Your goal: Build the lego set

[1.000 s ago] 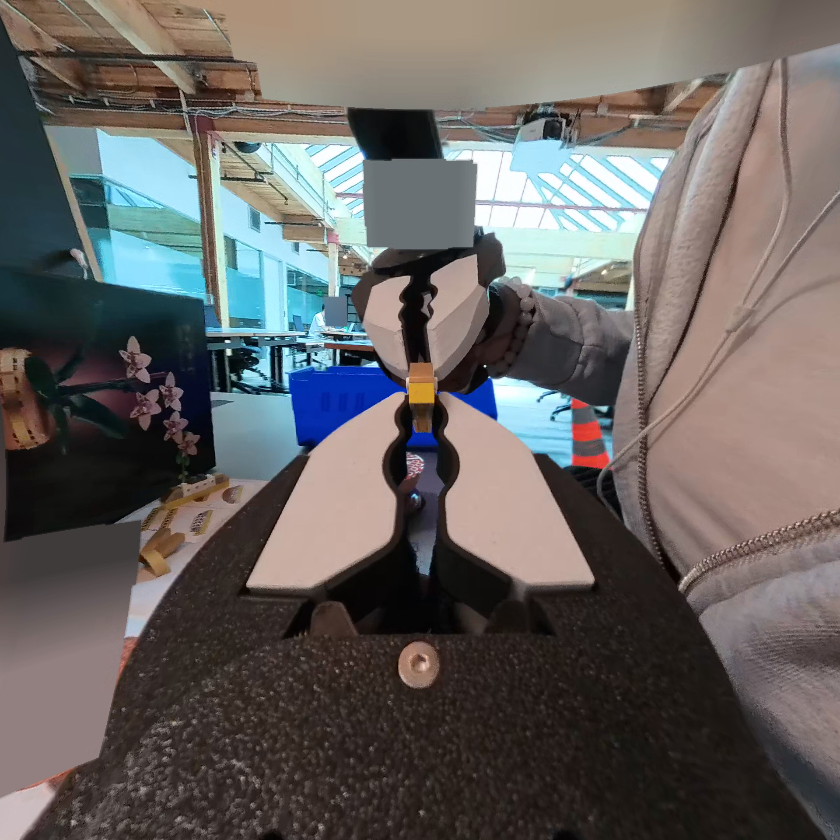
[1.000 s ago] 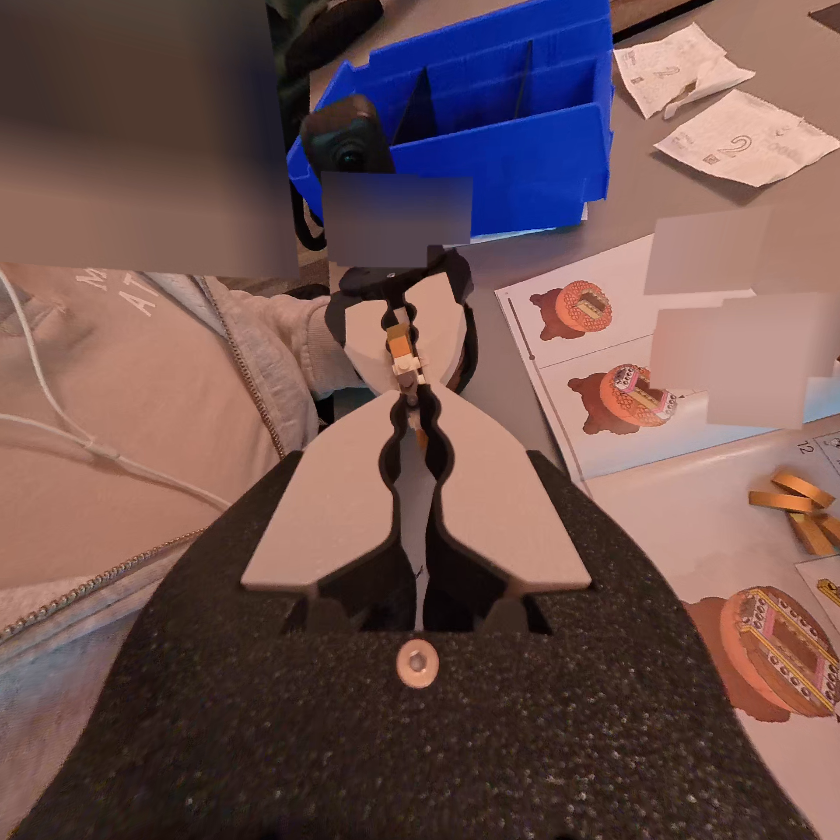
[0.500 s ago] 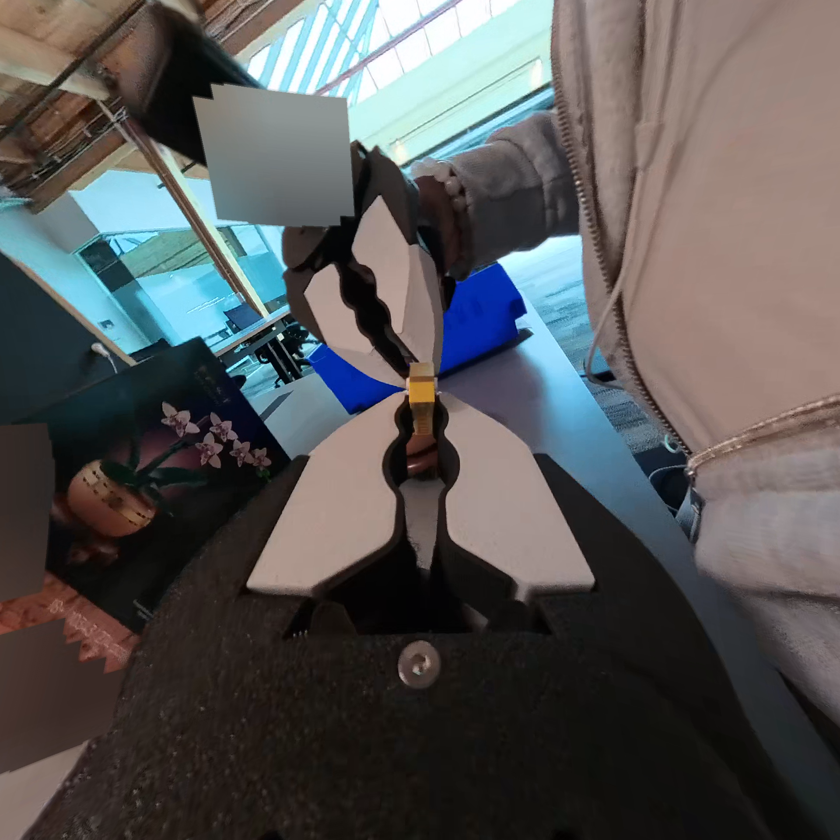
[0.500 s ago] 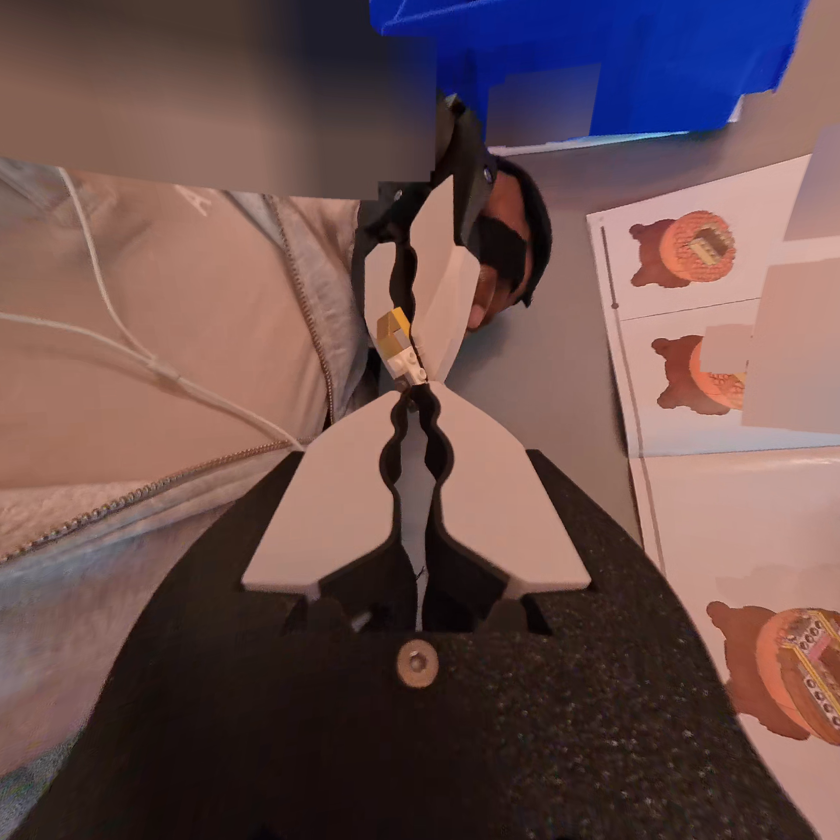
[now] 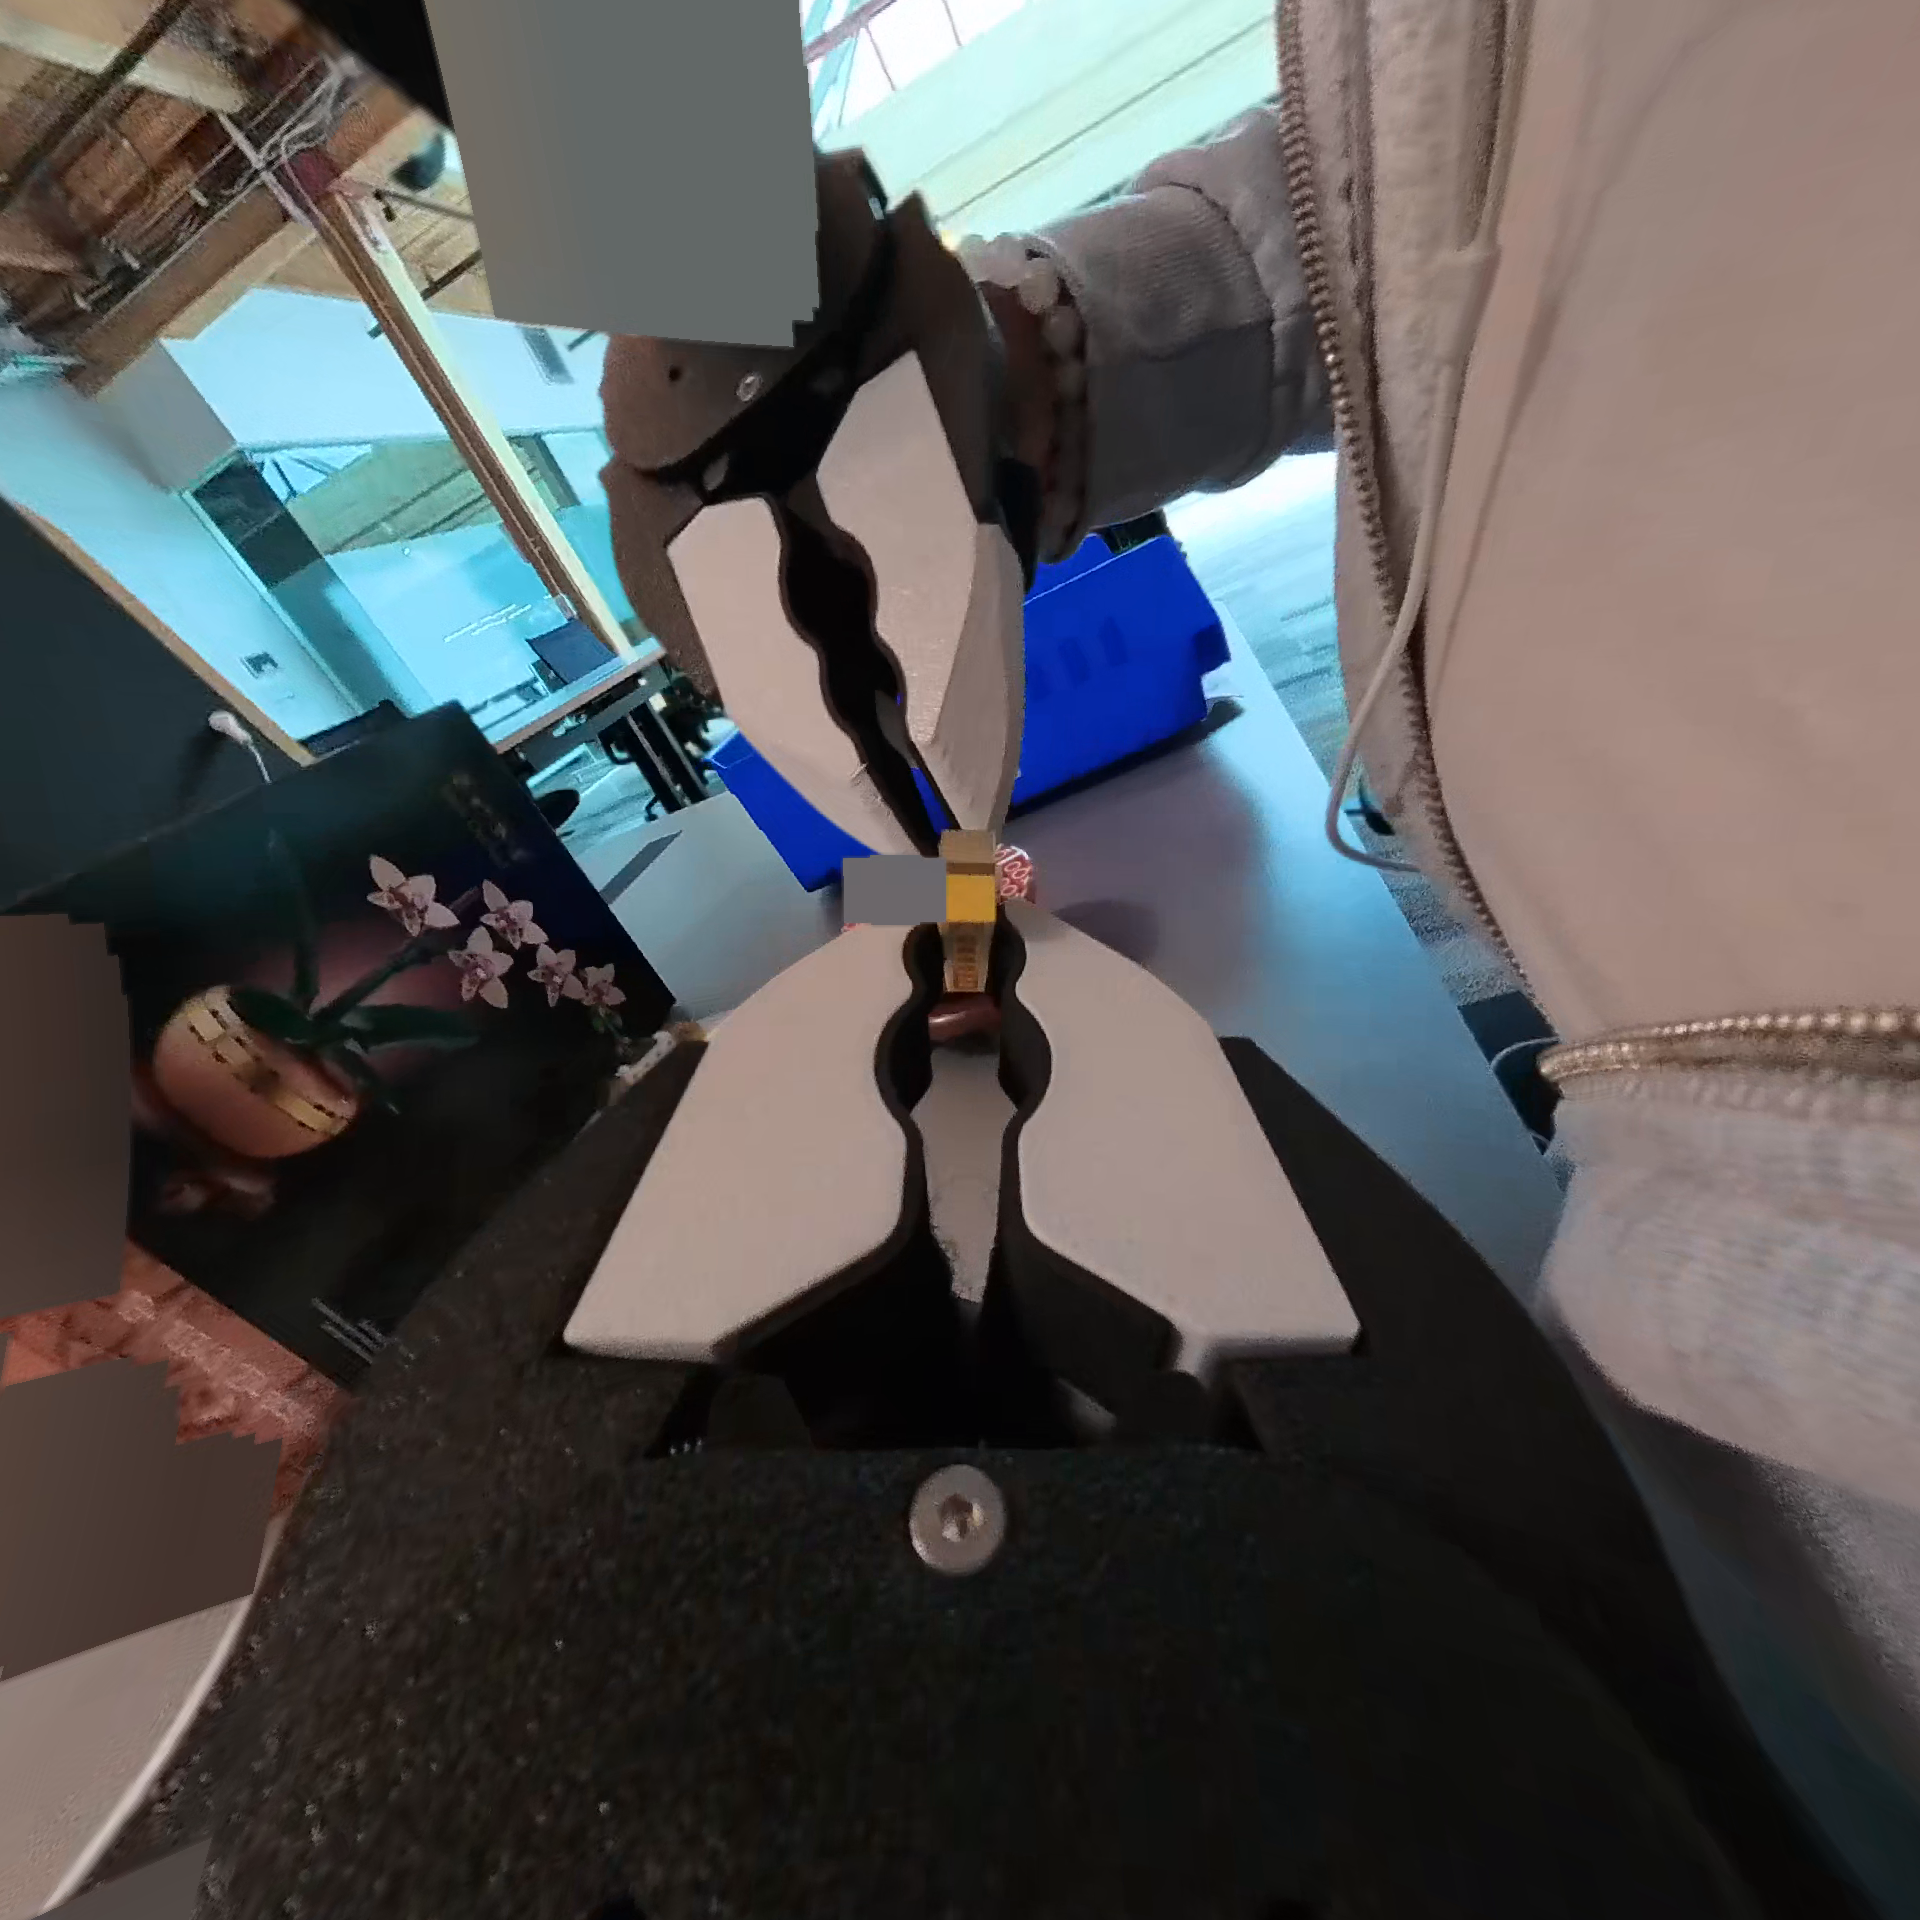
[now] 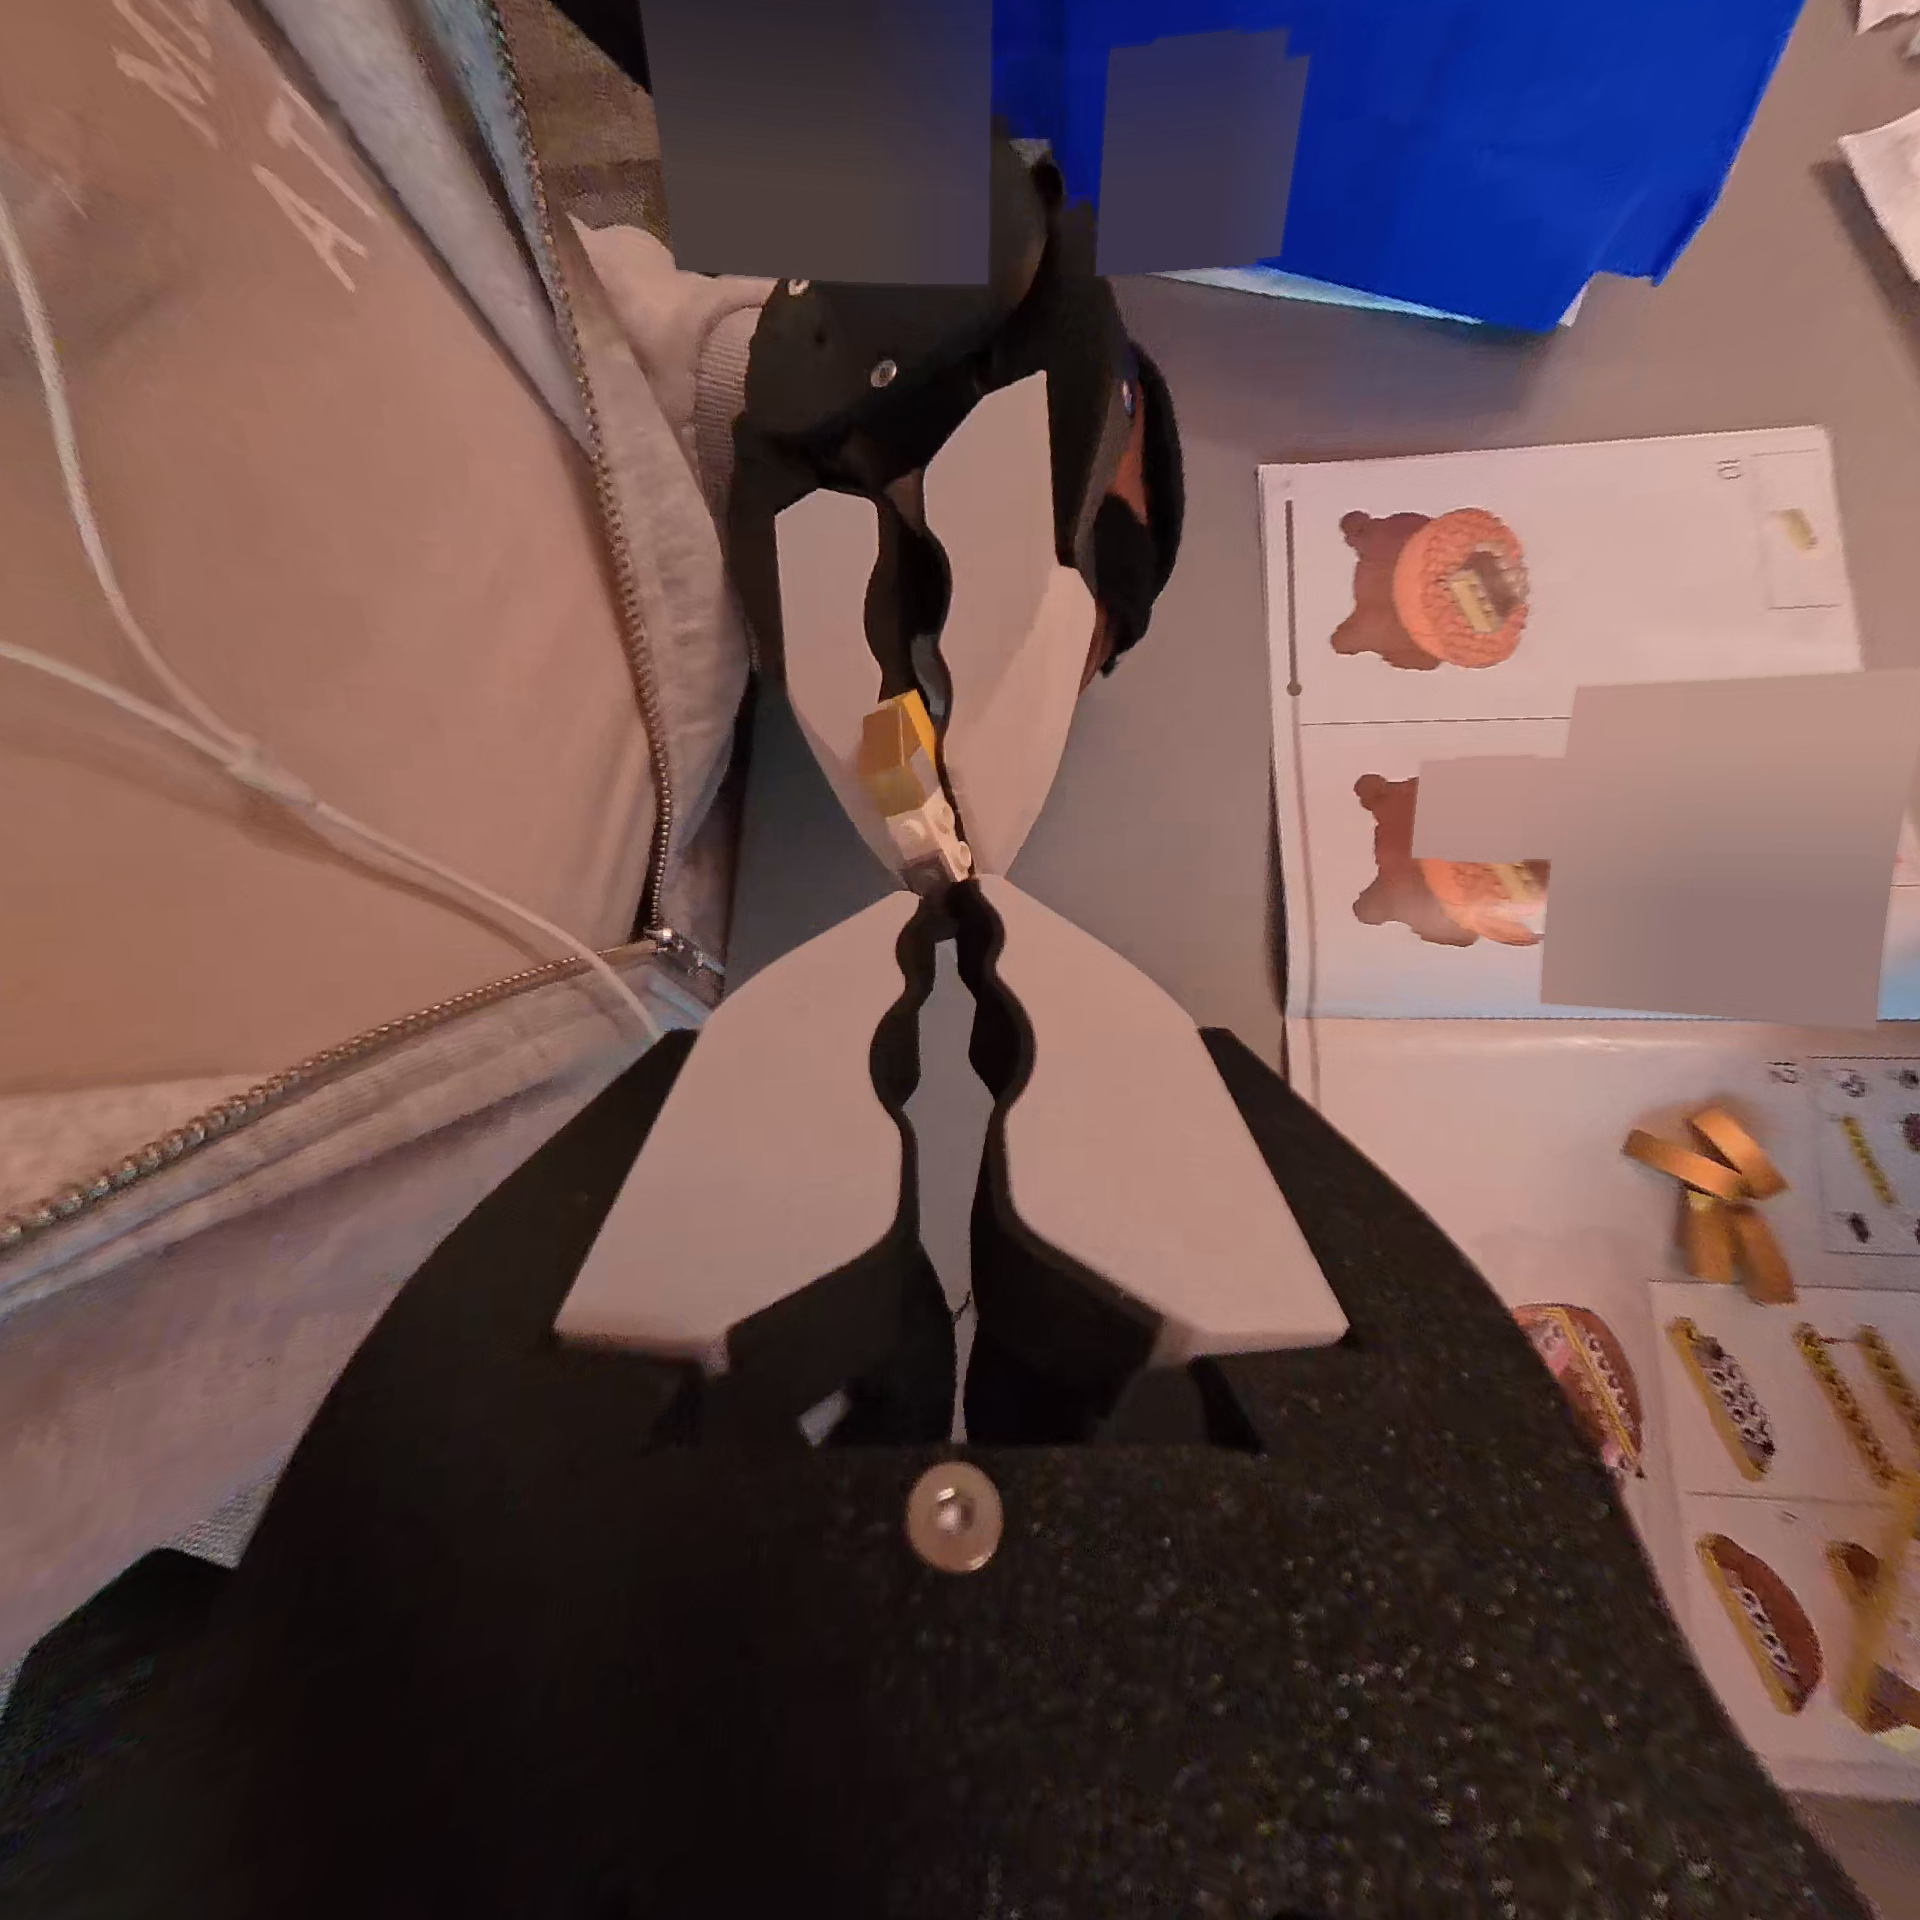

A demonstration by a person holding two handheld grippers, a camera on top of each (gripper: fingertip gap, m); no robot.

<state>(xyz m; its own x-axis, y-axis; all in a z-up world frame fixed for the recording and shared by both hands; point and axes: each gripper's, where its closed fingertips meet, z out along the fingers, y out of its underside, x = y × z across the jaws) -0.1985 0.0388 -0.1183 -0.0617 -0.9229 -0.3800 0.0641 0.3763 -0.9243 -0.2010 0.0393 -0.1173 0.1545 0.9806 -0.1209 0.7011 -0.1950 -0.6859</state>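
Tongs tilted since, brick [image 5: 967,891] between tips (pinched)

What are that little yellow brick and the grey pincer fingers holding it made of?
The yellow brick looks like hard moulded plastic: flat faces, sharp edges, a slight sheen. The fingers of the left gripper seem rigid matte grey plastic with darker, wavy inner pads, perhaps rubbery; the pictures cannot settle that. The black body behind looks grainy.

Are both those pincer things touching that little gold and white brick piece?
Touching: right wrist view shows the brick piece pinched at both ends, left gripper, right gripper.
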